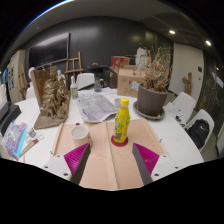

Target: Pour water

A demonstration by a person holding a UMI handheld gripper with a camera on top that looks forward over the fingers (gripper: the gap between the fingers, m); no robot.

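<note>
Yellow bottle point(122, 121) stands upright just ahead of the gripper point(112, 158), whose fingers are apart; label unreadable; white cup point(80, 132) beside it.

We see our gripper point(113, 158) from behind, its two dark fingers reaching forward and level, set wide apart with a clear gap between them. Each finger carries a magenta pad point(77, 155) on its inner face, the two pads facing one another across the gap. Nothing is pressed between them, and neither fingertip touches anything.
</note>
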